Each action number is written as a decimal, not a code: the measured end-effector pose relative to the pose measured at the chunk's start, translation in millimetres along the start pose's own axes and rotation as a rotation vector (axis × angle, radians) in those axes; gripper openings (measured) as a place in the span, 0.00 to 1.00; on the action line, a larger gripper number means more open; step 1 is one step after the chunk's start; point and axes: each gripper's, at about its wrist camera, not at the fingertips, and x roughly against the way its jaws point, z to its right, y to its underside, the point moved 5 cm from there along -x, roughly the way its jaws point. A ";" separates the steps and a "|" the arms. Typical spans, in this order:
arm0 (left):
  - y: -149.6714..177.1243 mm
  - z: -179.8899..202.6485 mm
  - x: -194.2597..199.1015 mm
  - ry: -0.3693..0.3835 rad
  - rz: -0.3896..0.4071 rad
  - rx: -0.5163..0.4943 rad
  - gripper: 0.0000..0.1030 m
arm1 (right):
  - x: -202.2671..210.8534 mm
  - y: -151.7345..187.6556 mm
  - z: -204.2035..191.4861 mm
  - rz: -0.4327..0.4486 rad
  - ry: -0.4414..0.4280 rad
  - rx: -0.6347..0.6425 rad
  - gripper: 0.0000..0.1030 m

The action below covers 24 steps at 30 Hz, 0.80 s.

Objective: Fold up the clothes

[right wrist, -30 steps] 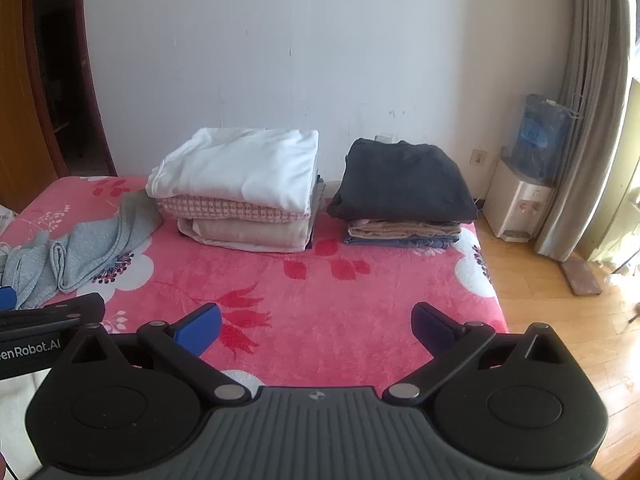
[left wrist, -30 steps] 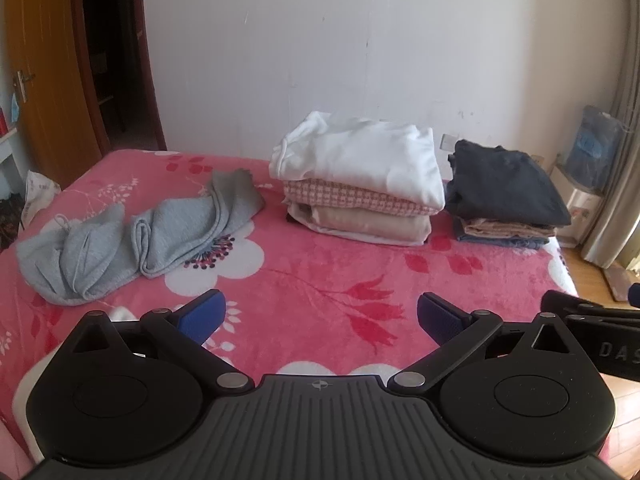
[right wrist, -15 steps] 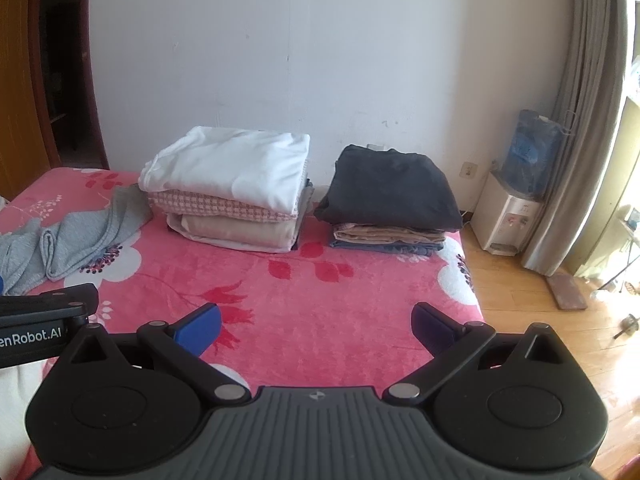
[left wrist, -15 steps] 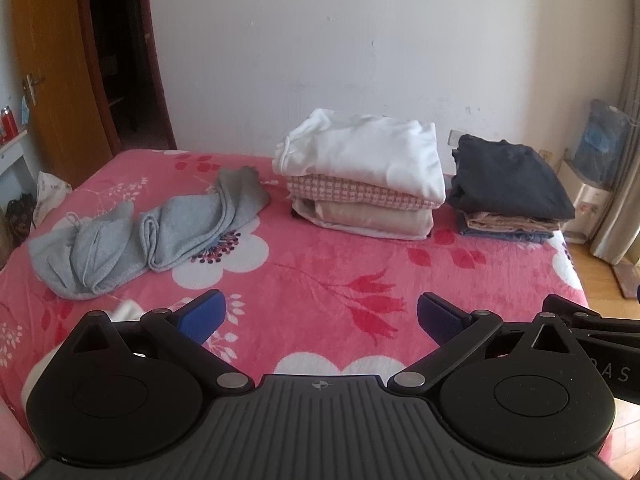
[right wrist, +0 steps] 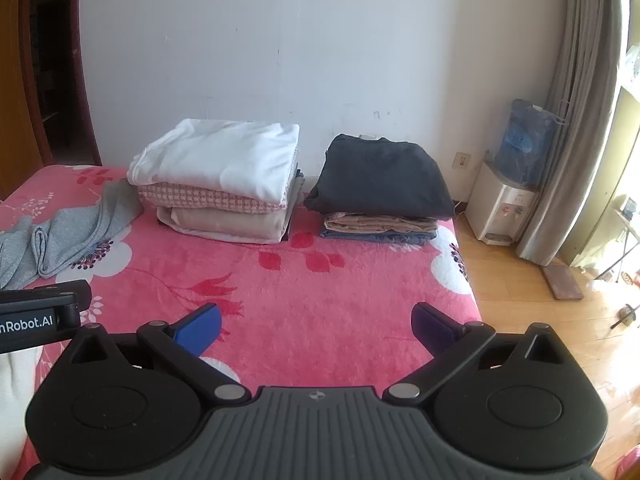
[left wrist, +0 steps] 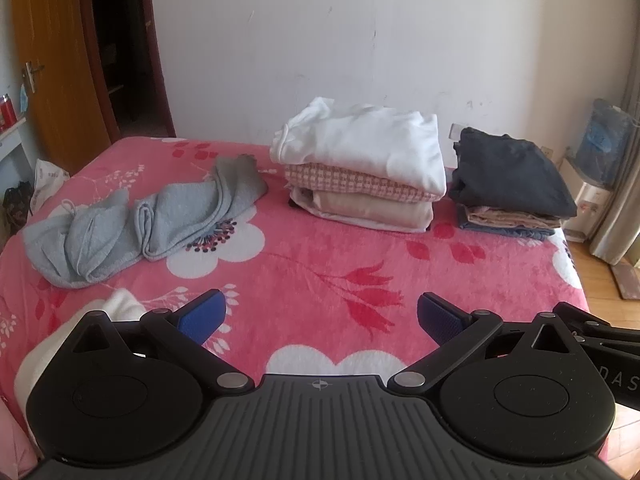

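A crumpled grey garment (left wrist: 140, 224) (right wrist: 60, 236) lies unfolded on the left of the pink flowered bed (left wrist: 320, 272) (right wrist: 320, 300). Against the far wall stands a folded stack topped by a white garment (left wrist: 364, 148) (right wrist: 224, 160). Beside it sits a second stack topped by a dark garment (left wrist: 512, 176) (right wrist: 380, 180). A cream-white cloth (left wrist: 80, 332) lies at the near left under my left gripper. My left gripper (left wrist: 320, 318) hangs open above the near bed edge, holding nothing. My right gripper (right wrist: 316, 326) is open too, level with it on the right.
A wooden door (left wrist: 56, 64) and dark doorway are at the far left. A water dispenser (right wrist: 508, 200) stands right of the bed by a grey curtain (right wrist: 580, 120). Wooden floor (right wrist: 540, 320) runs along the bed's right side.
Both grippers have drawn back and risen slightly, so the bed and the stacks look a little farther off. Their jaws stayed open. The clothes have not moved.
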 end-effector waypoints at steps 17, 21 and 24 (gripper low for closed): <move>4.6 8.4 -4.1 -0.010 -0.009 -0.031 1.00 | -6.9 6.3 4.3 -0.015 0.009 -0.005 1.00; 5.1 10.3 -5.1 -0.010 -0.012 -0.032 1.00 | -7.2 7.6 6.2 -0.017 0.013 -0.008 1.00; 6.1 11.3 -5.9 -0.011 -0.015 -0.033 1.00 | -7.9 8.4 7.0 -0.022 0.014 -0.009 1.00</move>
